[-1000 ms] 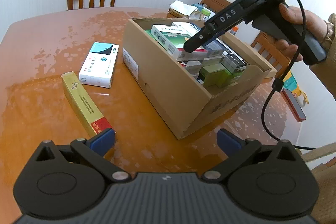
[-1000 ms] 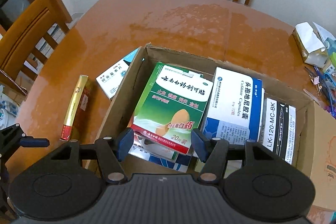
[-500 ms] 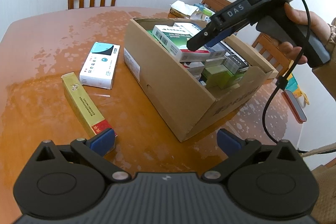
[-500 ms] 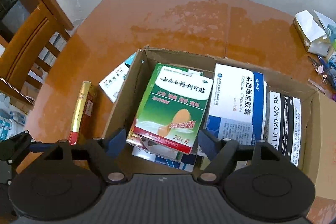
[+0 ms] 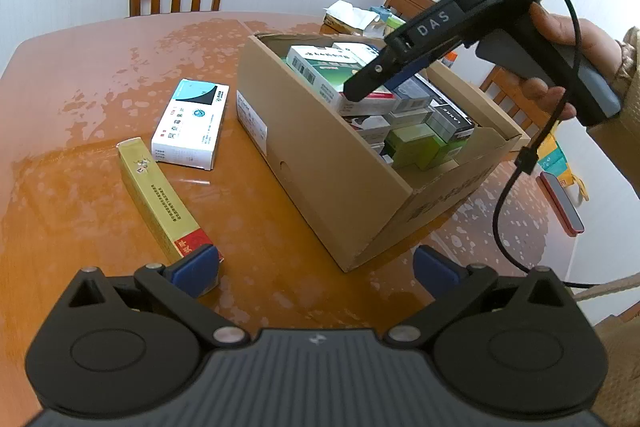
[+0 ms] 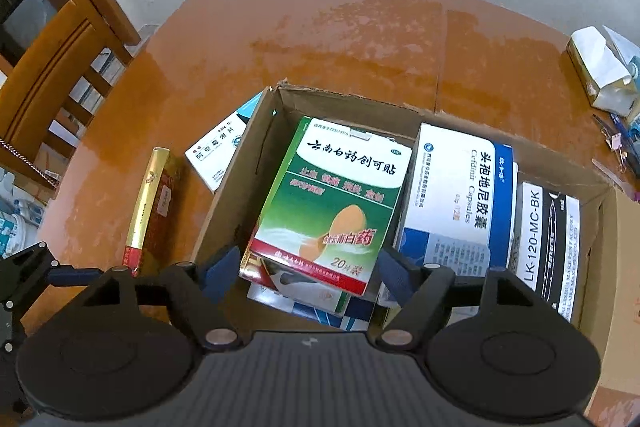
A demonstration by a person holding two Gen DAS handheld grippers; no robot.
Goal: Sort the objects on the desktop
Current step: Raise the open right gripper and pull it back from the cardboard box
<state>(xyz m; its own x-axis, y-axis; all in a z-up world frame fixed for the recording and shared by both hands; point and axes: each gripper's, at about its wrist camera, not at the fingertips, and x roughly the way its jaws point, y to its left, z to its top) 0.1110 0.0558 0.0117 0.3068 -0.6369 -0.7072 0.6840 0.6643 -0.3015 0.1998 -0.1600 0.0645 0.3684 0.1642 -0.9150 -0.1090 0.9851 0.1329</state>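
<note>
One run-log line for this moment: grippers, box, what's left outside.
right gripper: open above green box in carton | left gripper: open, empty | on table: white box, gold box

The right hand-held gripper [image 6: 308, 273] has spread its jaws, releasing the green box [image 6: 332, 203].

You've got a glossy, blotchy wood table [image 5: 100, 75]; on it a matt corrugated cardboard box [image 5: 328, 179], beside that a shiny gold-foil carton [image 5: 160, 199], matt black plastic grippers.
</note>
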